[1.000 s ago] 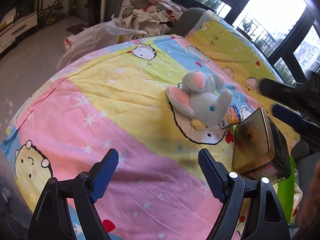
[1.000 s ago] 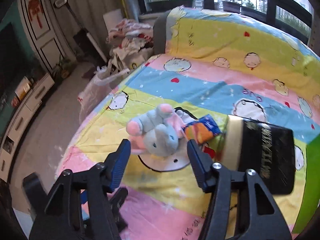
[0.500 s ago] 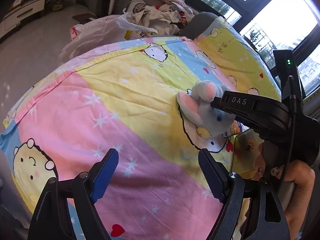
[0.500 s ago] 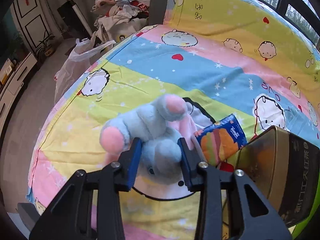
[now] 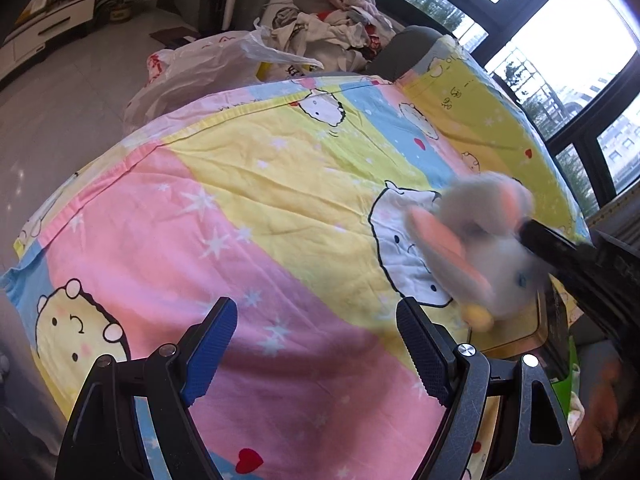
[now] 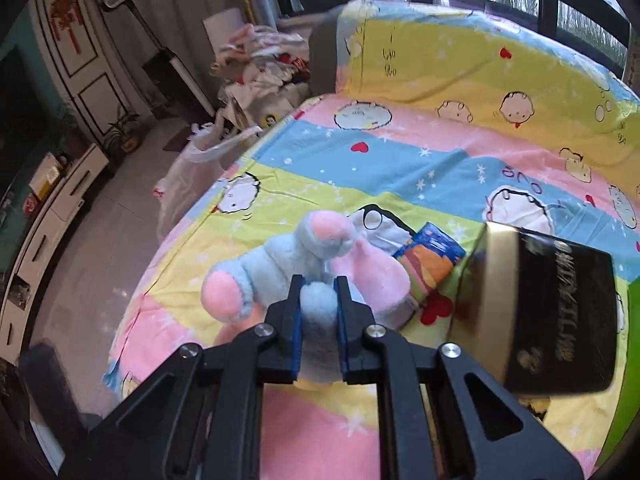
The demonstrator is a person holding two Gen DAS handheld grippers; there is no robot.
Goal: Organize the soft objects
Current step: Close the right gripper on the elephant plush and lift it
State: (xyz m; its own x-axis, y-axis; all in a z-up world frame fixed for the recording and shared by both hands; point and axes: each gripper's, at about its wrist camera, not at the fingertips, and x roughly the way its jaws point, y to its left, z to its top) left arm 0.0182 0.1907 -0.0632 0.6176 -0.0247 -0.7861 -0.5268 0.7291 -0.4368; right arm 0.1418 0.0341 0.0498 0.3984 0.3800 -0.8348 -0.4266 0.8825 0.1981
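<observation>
Clamped tight in my right claw (image 6: 319, 312), low in the middle of the frame, is the toy elephant (image 6: 304, 272). It squishes in, so it looks soft and light. My left claw (image 5: 316, 344) gapes wide, holding nothing.

My count across the bed

I see one plush elephant (image 6: 304, 264), grey-blue with pink ears and feet, pinched between my right tongs (image 6: 319, 312); one black and gold tin (image 6: 552, 312) to its right; one orange and blue packet (image 6: 434, 258) between toy and tin; one cartoon-print sheet (image 5: 224, 216) under them all. Beyond the far edge there is one white plastic bag (image 5: 200, 68) on the floor and one heap of clothes (image 5: 336, 28). My tongs number two, with the left pair (image 5: 312, 344) holding nothing.
</observation>
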